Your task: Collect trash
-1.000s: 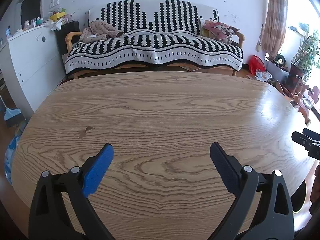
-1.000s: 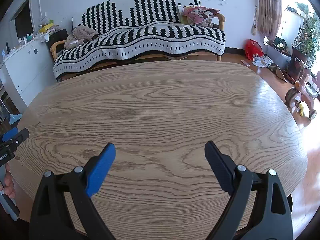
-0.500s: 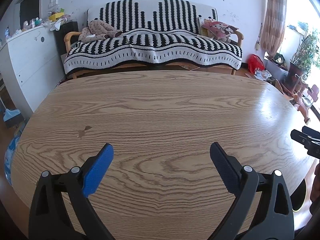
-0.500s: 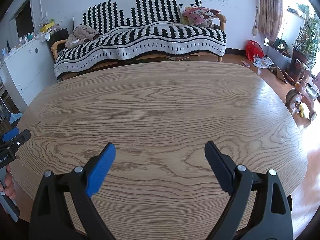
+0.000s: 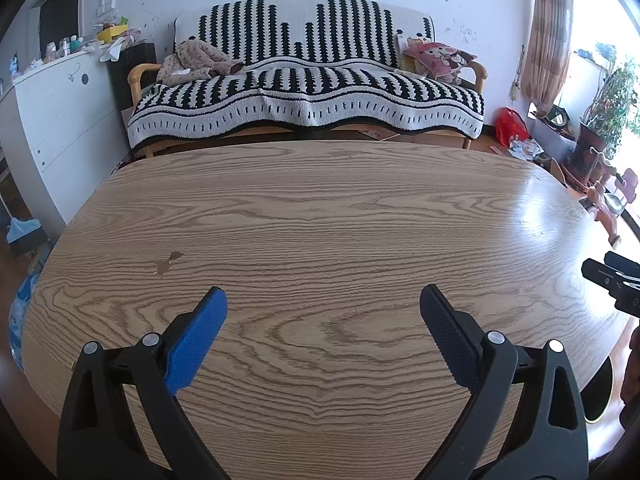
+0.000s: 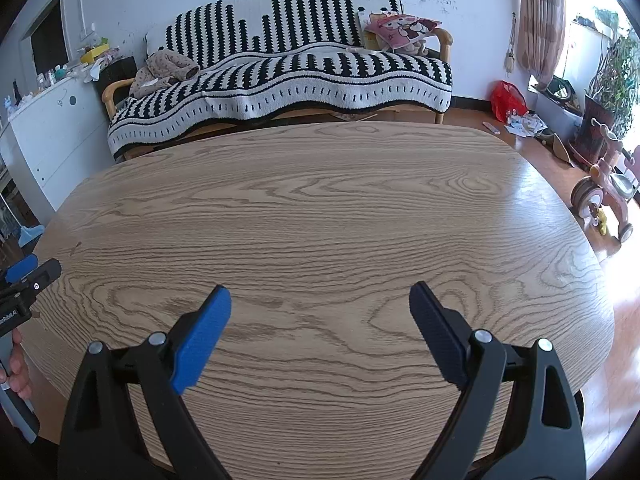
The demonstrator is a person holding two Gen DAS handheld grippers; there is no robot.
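Observation:
Both grippers hang over the near edge of an oval wooden table point(image 5: 320, 216) point(image 6: 320, 208). My left gripper point(image 5: 323, 300) stands open with only bare wood between its blue and black pads; its tips point(image 6: 30, 270) also show at the left edge of the right wrist view. My right gripper point(image 6: 320, 298) is open too, nothing between its fingers, and its tips point(image 5: 610, 274) poke in at the right edge of the left wrist view. No trash lies on the tabletop. A small dark stain point(image 5: 168, 262) marks the wood at the left.
Behind the table stands a sofa under a black-and-white throw point(image 5: 308, 92) point(image 6: 280, 80). A white cabinet point(image 5: 52, 112) is at the left. On the floor at the right are a red bag point(image 6: 508, 100), scattered papers point(image 6: 524, 124), a potted plant and a child's tricycle point(image 6: 604, 196).

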